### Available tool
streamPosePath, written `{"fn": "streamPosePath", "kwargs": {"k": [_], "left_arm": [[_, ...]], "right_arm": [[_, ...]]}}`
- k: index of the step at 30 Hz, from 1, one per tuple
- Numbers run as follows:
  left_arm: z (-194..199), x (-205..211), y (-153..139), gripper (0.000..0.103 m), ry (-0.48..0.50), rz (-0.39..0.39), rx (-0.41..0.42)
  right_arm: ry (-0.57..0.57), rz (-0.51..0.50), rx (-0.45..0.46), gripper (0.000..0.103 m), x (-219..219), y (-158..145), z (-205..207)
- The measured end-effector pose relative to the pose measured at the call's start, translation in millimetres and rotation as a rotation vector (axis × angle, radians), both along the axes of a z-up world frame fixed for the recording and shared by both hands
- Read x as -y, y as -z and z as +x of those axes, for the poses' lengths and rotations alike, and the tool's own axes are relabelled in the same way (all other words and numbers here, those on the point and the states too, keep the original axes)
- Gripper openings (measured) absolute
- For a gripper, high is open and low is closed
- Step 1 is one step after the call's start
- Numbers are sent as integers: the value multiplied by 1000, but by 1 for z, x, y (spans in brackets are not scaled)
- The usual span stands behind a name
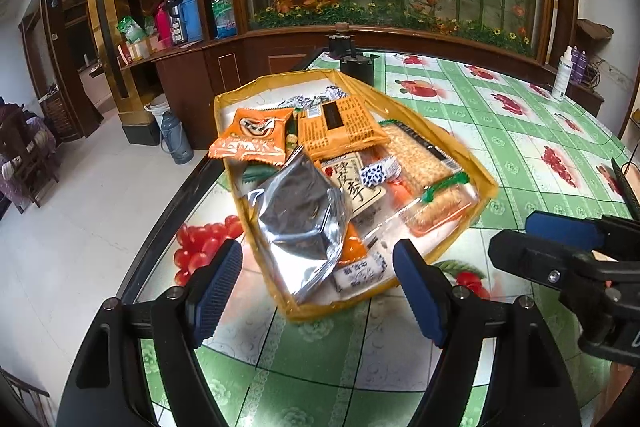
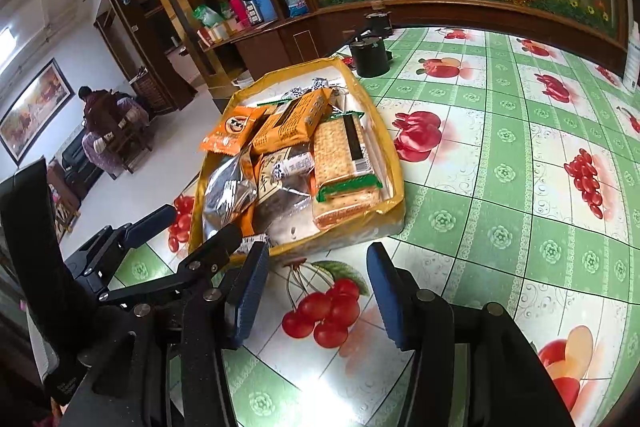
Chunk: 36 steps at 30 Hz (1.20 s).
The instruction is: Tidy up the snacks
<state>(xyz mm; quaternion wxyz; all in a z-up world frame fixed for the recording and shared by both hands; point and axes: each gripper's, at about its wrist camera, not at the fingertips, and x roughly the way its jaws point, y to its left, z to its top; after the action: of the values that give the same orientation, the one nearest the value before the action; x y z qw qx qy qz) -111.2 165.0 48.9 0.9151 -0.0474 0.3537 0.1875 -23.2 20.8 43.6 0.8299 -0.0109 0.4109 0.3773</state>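
— How far along is the tidying, from where you stand?

— Nearly done, I'd judge. The snacks all sit inside the shallow yellow cardboard tray [image 1: 486, 183] on the green fruit-patterned tablecloth [image 2: 500, 227]. A crinkled silver foil bag [image 1: 304, 223] lies at the tray's near end, two orange packets [image 1: 252, 139] at the far end, and a long clear pack of crackers [image 2: 344, 163] runs along the tray's right wall.

— Anything left outside the tray?

— None that I can see on the cloth around it, though the far side beyond the tray is hard to make out. The pile is loose, so straightening may remain.

— And the grippers?

— The left gripper [image 1: 318, 291] hangs just short of the tray's near edge, jaws wide, gripping nothing. The right gripper [image 2: 316, 297] hovers off the tray's near right corner, jaws parted, bare cloth between them.
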Motion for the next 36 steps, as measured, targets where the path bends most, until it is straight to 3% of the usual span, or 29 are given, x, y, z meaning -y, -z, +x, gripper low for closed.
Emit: {"fn": "streamPosePath", "kwargs": {"k": [4,10,14,20,26,36], "left_arm": [[-6,0,5,84,-11,-3,4],[-8,0,9,85,-15,-1,-1],[-9,-2,12,86,-20,-4,-2],[-15,0,8,95,-36,15,24],[-15,0,5,103,-71,70,21],[-17,-4,4,103,-71,38,26]], "right_arm": [[-1,-10,29,68,0,4,-8],[-11,-31,44,70,-1,12,-13],[-1,-27,52,77,1,14,-13],[20,-19,69,86,6,17,-12],[25,-15,95,88,8,16,-14],[34,-34,191,90,6,13,-25]]}}
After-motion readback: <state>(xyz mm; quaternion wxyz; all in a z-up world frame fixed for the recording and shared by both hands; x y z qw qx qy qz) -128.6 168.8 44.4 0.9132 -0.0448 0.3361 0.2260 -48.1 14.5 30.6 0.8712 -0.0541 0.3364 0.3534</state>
